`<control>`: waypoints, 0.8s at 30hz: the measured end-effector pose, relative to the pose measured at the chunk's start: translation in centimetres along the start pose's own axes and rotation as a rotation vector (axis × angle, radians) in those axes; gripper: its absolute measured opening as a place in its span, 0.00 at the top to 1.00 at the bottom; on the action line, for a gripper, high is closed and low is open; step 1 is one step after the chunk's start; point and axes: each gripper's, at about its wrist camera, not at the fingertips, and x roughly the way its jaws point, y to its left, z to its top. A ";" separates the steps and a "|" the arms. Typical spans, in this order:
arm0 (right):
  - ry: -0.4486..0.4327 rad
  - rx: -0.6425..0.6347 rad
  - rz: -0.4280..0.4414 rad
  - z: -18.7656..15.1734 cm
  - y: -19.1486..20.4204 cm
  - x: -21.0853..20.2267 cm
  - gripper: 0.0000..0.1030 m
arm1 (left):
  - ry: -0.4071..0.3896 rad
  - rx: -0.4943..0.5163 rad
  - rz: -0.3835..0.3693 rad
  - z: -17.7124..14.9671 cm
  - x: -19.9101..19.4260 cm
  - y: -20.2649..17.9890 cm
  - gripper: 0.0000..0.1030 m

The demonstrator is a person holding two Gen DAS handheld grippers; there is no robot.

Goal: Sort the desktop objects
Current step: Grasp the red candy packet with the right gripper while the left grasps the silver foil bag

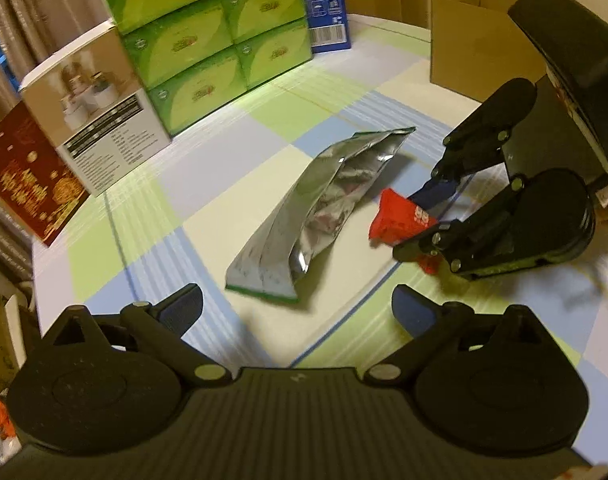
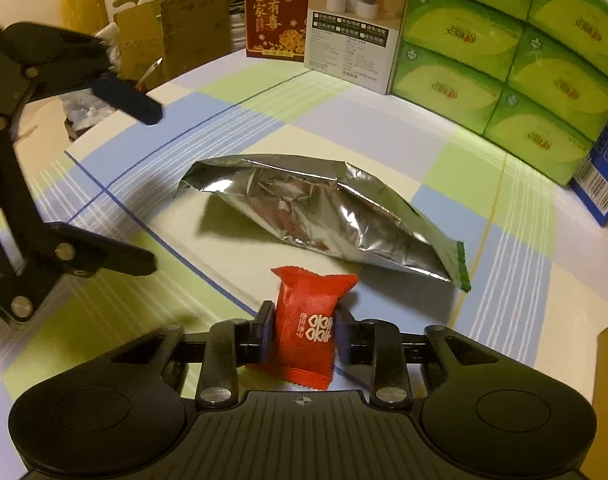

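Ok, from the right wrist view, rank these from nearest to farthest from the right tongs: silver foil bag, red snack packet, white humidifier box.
1. Red snack packet: clamped in the right tongs.
2. Silver foil bag: lying on the table just ahead, centre.
3. White humidifier box: standing at the back, beside the green boxes.

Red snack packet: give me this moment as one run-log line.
right gripper: shut on red snack packet | left gripper: open, empty | silver foil bag: on table

My right gripper (image 2: pixel 301 334) clamps its jaws on the red snack packet (image 2: pixel 306 332), while my left gripper (image 1: pixel 297 304) hovers alongside, jaws spread wide and holding nothing.
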 end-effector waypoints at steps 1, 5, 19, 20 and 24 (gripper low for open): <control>0.008 -0.009 0.001 0.1 -0.2 -0.2 0.76 | 0.005 0.013 -0.008 0.4 0.4 -0.2 0.05; 0.019 -0.043 -0.015 0.1 -1.1 -1.3 0.76 | 0.022 0.084 -0.038 1.9 2.2 -0.8 0.07; 0.066 -0.028 -0.009 -2.0 -3.9 -3.1 0.77 | 0.133 0.195 -0.089 6.4 8.9 -1.2 0.37; 0.067 -0.015 -0.008 -2.2 -4.1 -3.0 0.77 | 0.139 0.195 -0.088 6.5 9.1 -1.2 0.39; 0.070 0.043 -0.005 -3.0 -4.7 -3.1 0.77 | 0.163 0.167 -0.075 7.0 9.3 -1.0 0.55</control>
